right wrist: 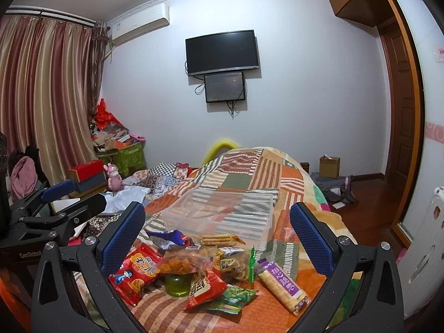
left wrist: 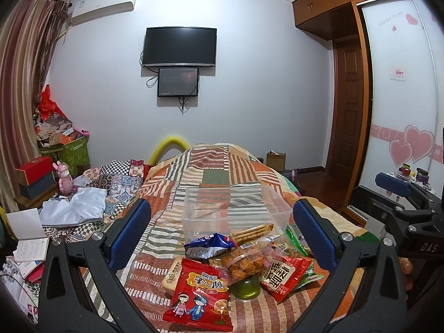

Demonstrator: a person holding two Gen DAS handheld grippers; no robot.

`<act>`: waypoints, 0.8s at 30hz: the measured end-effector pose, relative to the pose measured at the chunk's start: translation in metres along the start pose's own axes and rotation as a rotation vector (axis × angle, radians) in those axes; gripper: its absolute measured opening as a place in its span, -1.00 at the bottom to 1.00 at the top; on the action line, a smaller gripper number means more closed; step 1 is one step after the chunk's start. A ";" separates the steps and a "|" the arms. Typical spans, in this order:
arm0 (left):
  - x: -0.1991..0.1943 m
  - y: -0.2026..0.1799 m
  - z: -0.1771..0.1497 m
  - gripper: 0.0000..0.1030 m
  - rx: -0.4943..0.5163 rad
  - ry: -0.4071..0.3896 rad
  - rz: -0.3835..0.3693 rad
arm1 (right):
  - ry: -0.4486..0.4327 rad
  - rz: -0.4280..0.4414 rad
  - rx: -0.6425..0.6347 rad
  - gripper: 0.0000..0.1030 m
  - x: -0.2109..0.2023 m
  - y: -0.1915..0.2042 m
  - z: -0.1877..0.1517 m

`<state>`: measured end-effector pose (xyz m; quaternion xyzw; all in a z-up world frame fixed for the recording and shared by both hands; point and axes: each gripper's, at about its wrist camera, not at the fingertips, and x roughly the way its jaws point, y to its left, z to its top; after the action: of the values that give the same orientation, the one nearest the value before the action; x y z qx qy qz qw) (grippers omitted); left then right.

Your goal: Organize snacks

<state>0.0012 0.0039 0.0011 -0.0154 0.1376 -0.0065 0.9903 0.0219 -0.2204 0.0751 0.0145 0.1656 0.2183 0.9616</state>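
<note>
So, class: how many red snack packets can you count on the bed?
2: a red packet with cartoon children nearest the left tongs, and a red packet with bold characters right of the green jelly cup. Others may hide under the pile.

A bed [left wrist: 216, 172] covered with a patchwork blanket [right wrist: 249, 177] of striped orange, green and brown panels carries everything. On it stands a clear plastic bin [left wrist: 233, 208], and just in front of the bin lies a heap of snacks: a blue packet [left wrist: 211, 245], a pack of biscuit sticks [left wrist: 252, 231], a clear bag of orange fried pieces [left wrist: 245, 262], a red packet with cartoon figures [left wrist: 199, 294], a second red packet [left wrist: 285, 274], green packets [right wrist: 230, 299] and a long purple-labelled cracker pack [right wrist: 283, 284]. A green jelly cup [left wrist: 245, 290] sits under the heap.
</note>
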 end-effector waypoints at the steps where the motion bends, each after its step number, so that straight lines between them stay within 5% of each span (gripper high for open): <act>1: 0.000 0.000 0.000 1.00 -0.001 0.000 0.000 | -0.001 -0.001 0.000 1.00 0.000 0.000 0.000; 24: 0.002 0.005 -0.002 1.00 -0.013 0.001 -0.002 | 0.008 -0.001 0.015 1.00 0.005 -0.003 -0.003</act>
<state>0.0031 0.0084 -0.0013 -0.0218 0.1381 -0.0067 0.9902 0.0264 -0.2206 0.0703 0.0209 0.1709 0.2165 0.9610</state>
